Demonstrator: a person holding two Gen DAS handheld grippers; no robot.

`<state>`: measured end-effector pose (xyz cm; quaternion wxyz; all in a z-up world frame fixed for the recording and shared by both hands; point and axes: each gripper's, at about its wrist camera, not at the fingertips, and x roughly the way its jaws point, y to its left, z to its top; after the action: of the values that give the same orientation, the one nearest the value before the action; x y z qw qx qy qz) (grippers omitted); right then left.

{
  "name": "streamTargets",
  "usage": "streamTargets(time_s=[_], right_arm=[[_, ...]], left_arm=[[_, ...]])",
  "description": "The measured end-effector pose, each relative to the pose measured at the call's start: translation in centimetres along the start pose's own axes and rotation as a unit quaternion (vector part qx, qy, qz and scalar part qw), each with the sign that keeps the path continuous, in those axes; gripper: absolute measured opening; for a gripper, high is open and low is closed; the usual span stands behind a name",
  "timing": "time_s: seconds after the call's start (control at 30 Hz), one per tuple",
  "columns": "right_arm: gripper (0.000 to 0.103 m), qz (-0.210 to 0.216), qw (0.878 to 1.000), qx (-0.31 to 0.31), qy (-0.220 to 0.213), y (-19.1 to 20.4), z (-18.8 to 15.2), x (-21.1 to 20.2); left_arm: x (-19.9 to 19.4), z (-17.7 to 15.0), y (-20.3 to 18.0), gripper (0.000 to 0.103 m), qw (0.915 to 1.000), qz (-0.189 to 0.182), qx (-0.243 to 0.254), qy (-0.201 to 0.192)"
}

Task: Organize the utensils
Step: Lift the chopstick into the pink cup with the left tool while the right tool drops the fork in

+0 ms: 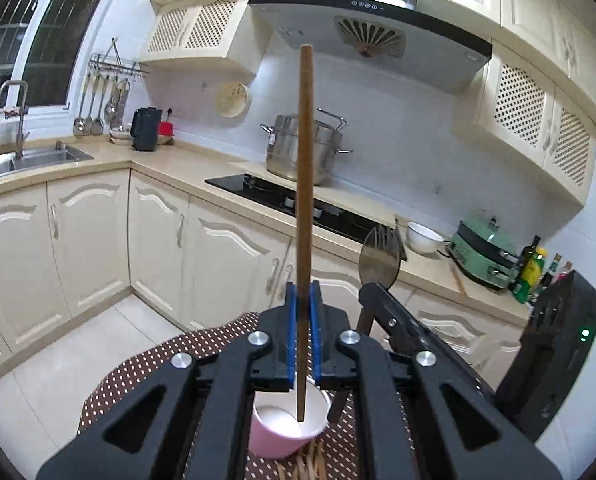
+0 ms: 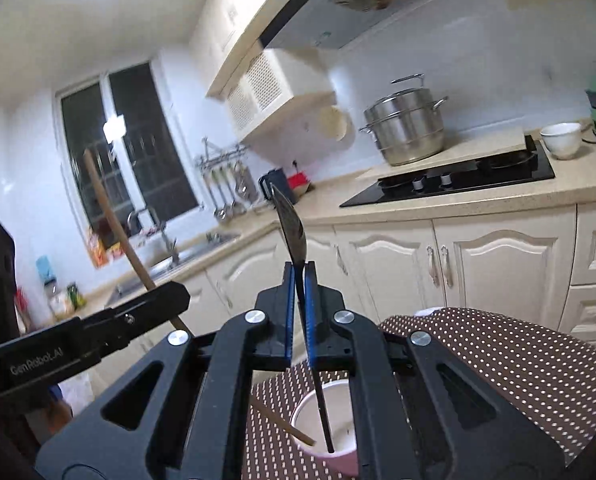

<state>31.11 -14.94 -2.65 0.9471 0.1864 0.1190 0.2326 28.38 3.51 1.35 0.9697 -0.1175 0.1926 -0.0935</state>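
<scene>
The kitchen has cream cabinets, a sink (image 1: pixel 37 158) at the far left under a dark window, and a steel steamer pot (image 1: pixel 304 152) on the black hob (image 1: pixel 298 204). In front stands a table with a brown dotted cloth (image 1: pixel 137 376), and on it a pink cup (image 1: pixel 285 424) that is white inside.

The left gripper (image 1: pixel 303 336) has its blue pads closed tight on a long wooden stick (image 1: pixel 305 200), probably a chopstick. It stands nearly upright, with its lower end already inside the cup. Just beside it, the right gripper (image 2: pixel 299 312) is clamped on a dark metal utensil (image 2: pixel 293 228), a fork or a spoon, I cannot say which. Its thin handle also reaches down into the cup.

I think both pieces are ready to be let go. It is better to lower each end to the bottom first, then open one gripper after the other, gently, because the light cup may tip.
</scene>
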Motion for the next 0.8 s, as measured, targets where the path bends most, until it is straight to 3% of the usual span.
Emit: streamTargets(time_s=[0.33, 0.57, 0.8], right_arm=[[0.005, -0.014, 1.0, 0.014, 0.009, -1.9, -2.7, 1.8], [0.006, -0.01, 1.0, 0.009, 0.02, -1.7, -3.7, 0.9], [0.006, -0.018, 0.999, 0.001, 0.028, -1.7, -4.7, -0.6]], left_arm=[[3.7, -4.1, 1.0, 0.006, 0.9981, 0.012, 0.008, 0.061], [3.4, -6.0, 0.2, 0.006, 0.9962, 0.037, 0.041, 0.068], [2.9, -6.8, 1.0, 0.008, 0.9954, 0.038, 0.033, 0.081]])
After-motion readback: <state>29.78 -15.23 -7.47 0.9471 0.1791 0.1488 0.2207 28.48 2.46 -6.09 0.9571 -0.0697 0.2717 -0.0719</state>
